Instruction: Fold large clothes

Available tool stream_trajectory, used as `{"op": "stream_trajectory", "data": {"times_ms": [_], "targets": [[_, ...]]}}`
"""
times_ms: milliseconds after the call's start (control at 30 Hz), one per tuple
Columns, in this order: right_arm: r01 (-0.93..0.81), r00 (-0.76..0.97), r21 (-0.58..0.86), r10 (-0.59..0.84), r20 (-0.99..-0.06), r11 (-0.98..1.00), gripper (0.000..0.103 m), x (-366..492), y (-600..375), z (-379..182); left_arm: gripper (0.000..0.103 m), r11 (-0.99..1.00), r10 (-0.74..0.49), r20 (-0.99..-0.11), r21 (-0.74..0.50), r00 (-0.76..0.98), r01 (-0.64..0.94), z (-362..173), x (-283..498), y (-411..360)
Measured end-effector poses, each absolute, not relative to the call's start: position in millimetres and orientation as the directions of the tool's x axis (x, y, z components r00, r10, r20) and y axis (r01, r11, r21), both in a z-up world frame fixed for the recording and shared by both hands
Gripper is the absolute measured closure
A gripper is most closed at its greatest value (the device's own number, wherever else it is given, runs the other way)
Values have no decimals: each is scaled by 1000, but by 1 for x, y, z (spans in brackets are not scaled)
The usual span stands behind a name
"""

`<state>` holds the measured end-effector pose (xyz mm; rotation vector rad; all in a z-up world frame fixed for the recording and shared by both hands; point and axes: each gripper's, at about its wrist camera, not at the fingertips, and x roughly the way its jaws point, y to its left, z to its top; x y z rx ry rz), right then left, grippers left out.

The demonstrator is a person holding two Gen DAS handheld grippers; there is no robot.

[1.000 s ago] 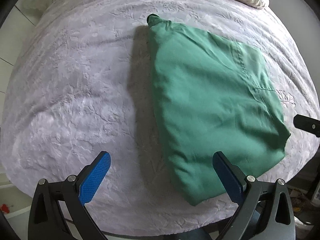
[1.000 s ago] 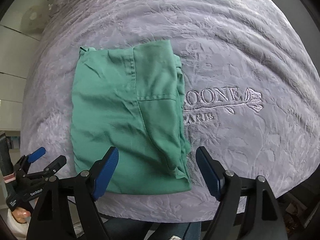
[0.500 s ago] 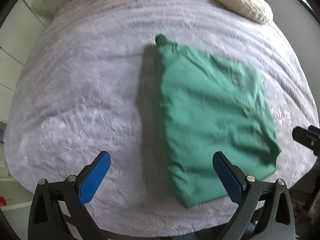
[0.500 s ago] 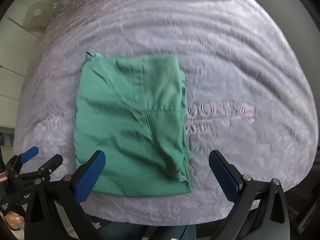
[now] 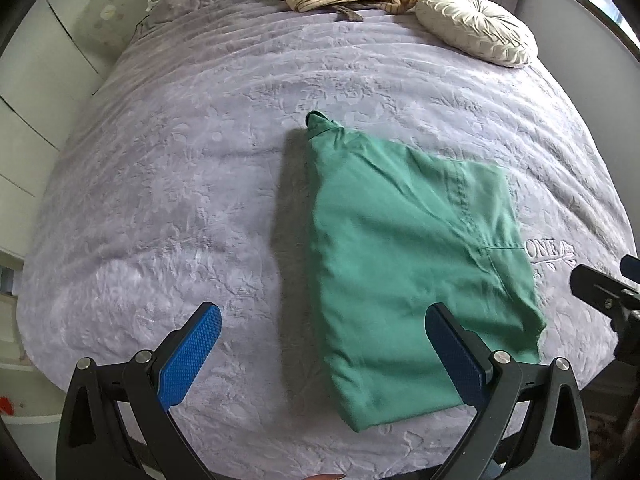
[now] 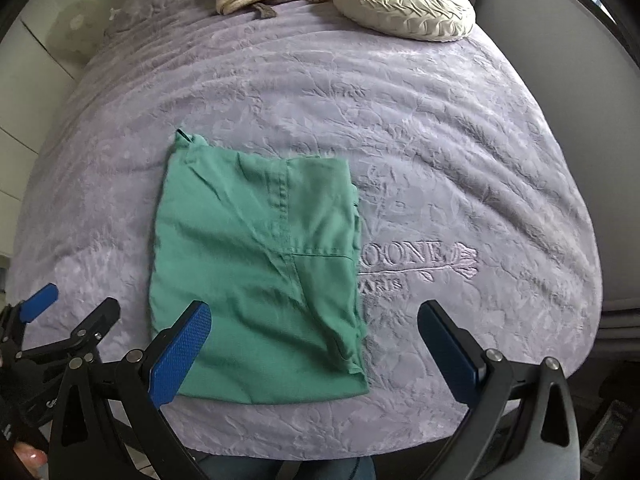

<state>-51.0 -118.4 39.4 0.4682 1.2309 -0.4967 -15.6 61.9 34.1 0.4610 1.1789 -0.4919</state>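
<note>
One bed (image 6: pixel 400 120) fills both views, its cover stitched "OONE" (image 6: pixel 404 256) over "PARIS". Folded green garment (image 6: pixel 256 272) lies ahead of both empty, wide-apart grippers: left gripper (image 5: pixel 320 356); right gripper (image 6: pixel 314 356) just widened. Cushion (image 6: pixel 404 8) newly visible.
</note>
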Motion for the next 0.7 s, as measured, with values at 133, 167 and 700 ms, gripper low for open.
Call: {"op": "stream_trajectory", "data": {"times_ms": [133, 167, 700], "targets": [[589, 250, 70, -98, -963, 805, 0, -51, -116, 38, 1, 805, -125, -944, 83, 305, 587, 36, -18, 60], [589, 250, 72, -97, -964, 805, 0, -51, -115, 38, 1, 805, -125, -944, 83, 305, 587, 36, -18, 60], [592, 236, 63, -98, -967, 803, 0, -50, -115, 36, 1, 816, -123, -942, 83, 312, 572, 39, -16, 62]]}}
